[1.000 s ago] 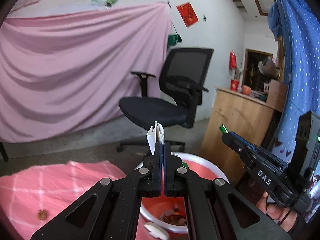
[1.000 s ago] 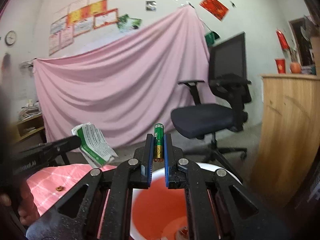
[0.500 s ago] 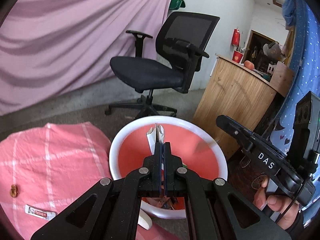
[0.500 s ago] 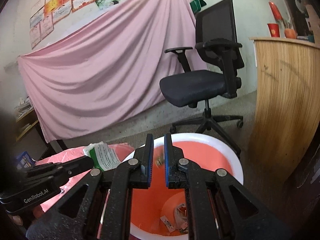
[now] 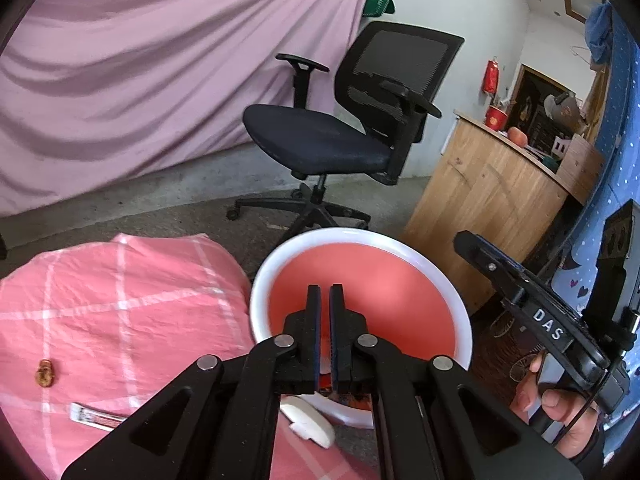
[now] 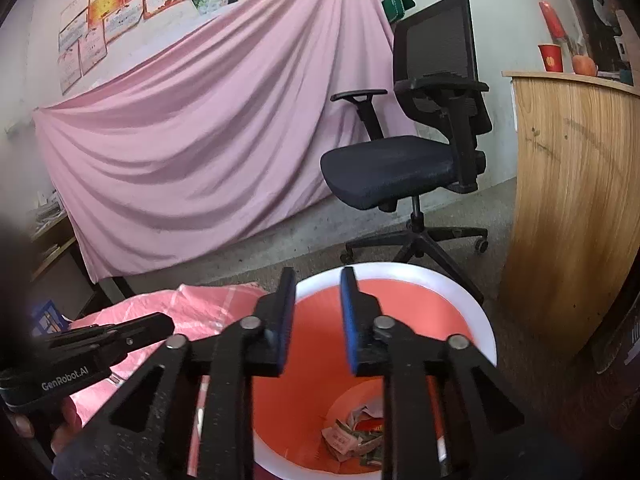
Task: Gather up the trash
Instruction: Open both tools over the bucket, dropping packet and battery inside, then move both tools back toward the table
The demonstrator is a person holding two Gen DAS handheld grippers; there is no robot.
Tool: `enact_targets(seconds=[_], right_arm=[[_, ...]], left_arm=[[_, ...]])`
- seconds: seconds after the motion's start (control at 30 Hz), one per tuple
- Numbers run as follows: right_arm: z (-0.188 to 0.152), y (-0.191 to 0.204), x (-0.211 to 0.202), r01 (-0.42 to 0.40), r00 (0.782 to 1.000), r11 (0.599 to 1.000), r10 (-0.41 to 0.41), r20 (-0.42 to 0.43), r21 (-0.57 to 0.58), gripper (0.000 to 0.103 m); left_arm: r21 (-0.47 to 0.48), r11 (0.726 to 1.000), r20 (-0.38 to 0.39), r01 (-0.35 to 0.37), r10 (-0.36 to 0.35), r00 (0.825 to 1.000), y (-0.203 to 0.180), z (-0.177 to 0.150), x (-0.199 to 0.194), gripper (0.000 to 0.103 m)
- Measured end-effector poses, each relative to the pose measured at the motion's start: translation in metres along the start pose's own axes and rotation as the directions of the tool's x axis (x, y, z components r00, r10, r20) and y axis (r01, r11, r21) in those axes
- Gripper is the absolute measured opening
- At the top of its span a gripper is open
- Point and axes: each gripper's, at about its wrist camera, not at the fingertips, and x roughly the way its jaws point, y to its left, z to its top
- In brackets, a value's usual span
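Left gripper point(image 5: 324, 300): jaws slightly apart, nothing between them, poised over the near rim of the bin point(image 5: 404, 243). Right gripper point(image 6: 317, 280): jaws wide apart, likewise empty, above the same bin point(image 6: 478, 320).

Remaining trash, all on the pink checked cloth point(image 5: 120, 300) left of the bin:
- Flat sachet point(image 5: 96, 421), nearest the camera. Judged light, thin and limp; likely to slide on the cloth. Pinch across the short width near one end, one finger pressed into the fabric (the soft cloth should yield).
- White rounded object point(image 5: 308, 420), touching the bin's outer wall at the cloth edge. Identity unclear; looks smooth and stiff. Grip across the narrow side.
- Small brown scrap point(image 5: 45, 374), further left. Probably crumbly; close gently.

Already collected: crumpled wrappers point(image 6: 352, 436) at the bin bottom.

Clearances: open room above the cloth for a descent from above. Bin rim close on the right of the white object; approach from the cloth side. Beyond the bin, office chair point(image 5: 352, 136) and wooden counter point(image 5: 492, 192), both well apart from the work area.
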Motion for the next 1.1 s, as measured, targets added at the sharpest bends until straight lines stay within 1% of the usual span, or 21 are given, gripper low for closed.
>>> enact_targets(seconds=[0.03, 0.1, 0.17, 0.23, 0.27, 0.3, 0.33, 0.37, 0.43, 0.5, 0.53, 0.57, 0.6, 0.63, 0.7, 0.83, 0.9, 0.97, 1.0, 1.1], right_arm=[[0.001, 0.002, -0.001, -0.003, 1.000, 1.000, 0.003, 0.010, 0.002, 0.051], [0.003, 0.005, -0.003, -0.005, 1.000, 1.000, 0.005, 0.026, 0.001, 0.055], [0.005, 0.011, -0.006, -0.004, 0.999, 1.000, 0.004, 0.050, -0.003, 0.063], [0.006, 0.016, -0.008, -0.006, 0.997, 1.000, 0.007, 0.075, -0.008, 0.075], [0.007, 0.021, -0.009, -0.008, 0.996, 1.000, 0.009, 0.091, -0.015, 0.078], [0.007, 0.024, -0.011, -0.009, 0.995, 1.000, 0.011, 0.102, -0.020, 0.084], [0.008, 0.028, -0.013, -0.012, 0.993, 1.000, 0.015, 0.116, -0.026, 0.090], [0.008, 0.033, -0.015, -0.017, 0.991, 0.999, 0.021, 0.134, -0.034, 0.092], [0.008, 0.042, -0.019, -0.025, 0.986, 0.999, 0.032, 0.165, -0.046, 0.103], [0.009, 0.051, -0.023, -0.040, 0.978, 0.998, 0.050, 0.200, -0.056, 0.103], [0.009, 0.056, -0.026, -0.050, 0.973, 0.997, 0.063, 0.222, -0.061, 0.103], [0.009, 0.059, -0.029, -0.059, 0.969, 0.996, 0.073, 0.237, -0.065, 0.103], [0.009, 0.064, -0.031, -0.069, 0.963, 0.995, 0.086, 0.257, -0.072, 0.103], [0.009, 0.070, -0.034, -0.082, 0.955, 0.993, 0.101, 0.277, -0.081, 0.103], [0.009, 0.080, -0.038, -0.101, 0.944, 0.989, 0.129, 0.305, -0.104, 0.103], [0.006, 0.103, -0.046, -0.123, 0.918, 0.979, 0.173, 0.358, -0.160, 0.103], [0.004, 0.115, -0.048, -0.144, 0.905, 0.972, 0.204, 0.373, -0.184, 0.103], [0.001, 0.128, -0.051, -0.158, 0.895, 0.965, 0.230, 0.382, -0.211, 0.103], [0.000, 0.133, -0.051, -0.161, 0.892, 0.962, 0.238, 0.384, -0.222, 0.103], [-0.004, 0.151, -0.051, -0.164, 0.884, 0.951, 0.259, 0.389, -0.261, 0.103]], left_arm=[[-0.002, 1.000, 0.009, -0.008, 0.008, 1.000, 0.002, 0.000, -0.004, 0.011], [-0.010, 0.999, 0.038, -0.030, 0.031, 0.999, 0.008, 0.001, -0.014, 0.029], [-0.020, 0.999, 0.072, -0.049, 0.051, 0.996, 0.014, 0.000, -0.025, 0.032], [-0.033, 0.997, 0.100, -0.072, 0.074, 0.992, 0.022, 0.001, -0.036, 0.035], [-0.040, 0.995, 0.114, -0.088, 0.093, 0.989, 0.027, 0.001, -0.042, 0.041], [-0.046, 0.994, 0.127, -0.104, 0.109, 0.986, 0.031, 0.000, -0.048, 0.046], [-0.053, 0.991, 0.146, -0.122, 0.129, 0.981, 0.035, -0.001, -0.055, 0.048], [-0.060, 0.989, 0.166, -0.136, 0.144, 0.976, 0.039, -0.001, -0.061, 0.050], [-0.069, 0.985, 0.206, -0.161, 0.172, 0.963, 0.047, -0.004, -0.074, 0.055], [-0.078, 0.979, 0.244, -0.191, 0.204, 0.948, 0.055, -0.008, -0.086, 0.064], [-0.083, 0.976, 0.266, -0.202, 0.217, 0.939, 0.059, -0.010, -0.093, 0.067], [-0.087, 0.973, 0.290, -0.214, 0.230, 0.929, 0.063, -0.014, -0.100, 0.075], [-0.092, 0.970, 0.312, -0.225, 0.243, 0.919, 0.066, -0.017, -0.106, 0.080], [-0.100, 0.965, 0.346, -0.245, 0.264, 0.900, 0.070, -0.021, -0.114, 0.080], [-0.107, 0.957, 0.400, -0.270, 0.290, 0.869, 0.075, -0.027, -0.128, 0.081], [-0.120, 0.944, 0.443, -0.308, 0.329, 0.834, 0.088, -0.039, -0.147, 0.081], [-0.132, 0.934, 0.459, -0.332, 0.354, 0.815, 0.095, -0.044, -0.157, 0.081], [-0.146, 0.926, 0.468, -0.350, 0.376, 0.800, 0.102, -0.049, -0.164, 0.082], [-0.154, 0.920, 0.474, -0.361, 0.389, 0.790, 0.107, -0.052, -0.169, 0.082], [-0.167, 0.906, 0.486, -0.388, 0.418, 0.767, 0.119, -0.061, -0.180, 0.082]])
